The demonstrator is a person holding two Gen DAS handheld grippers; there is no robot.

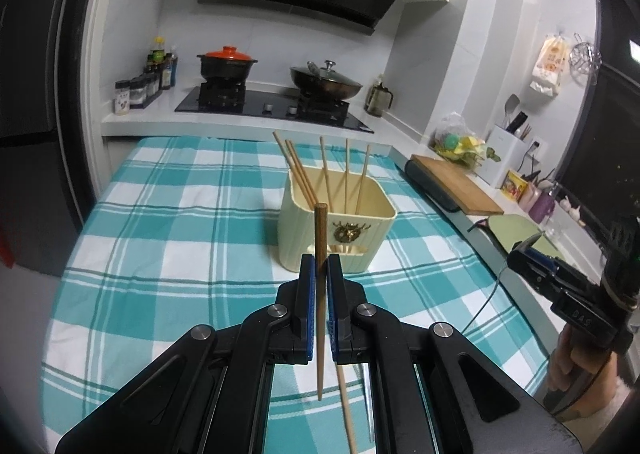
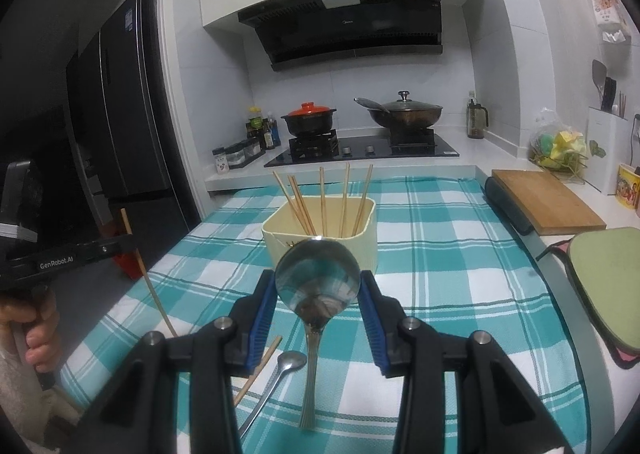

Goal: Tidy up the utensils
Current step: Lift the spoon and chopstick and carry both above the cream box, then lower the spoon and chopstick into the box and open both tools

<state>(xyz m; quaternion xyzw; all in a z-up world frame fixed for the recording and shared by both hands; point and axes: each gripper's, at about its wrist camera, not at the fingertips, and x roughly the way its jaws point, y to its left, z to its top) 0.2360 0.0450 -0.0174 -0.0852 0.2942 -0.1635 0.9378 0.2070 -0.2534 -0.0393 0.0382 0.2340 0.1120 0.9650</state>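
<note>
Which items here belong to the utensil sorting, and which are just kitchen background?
Job: chopstick in left claw; big spoon in right claw; cream holder; small spoon.

Background: red-lidded pot, wok, cutting board.

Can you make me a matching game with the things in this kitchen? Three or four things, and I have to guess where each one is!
Things:
1. big spoon
2. dark chopstick
3. orange lid
4. small spoon

Places:
A. lying on the checked cloth
B. in the left gripper
C. on the black pot
D. in the right gripper

Pairs: 1-D, 2-B, 3-C, 4-A
</note>
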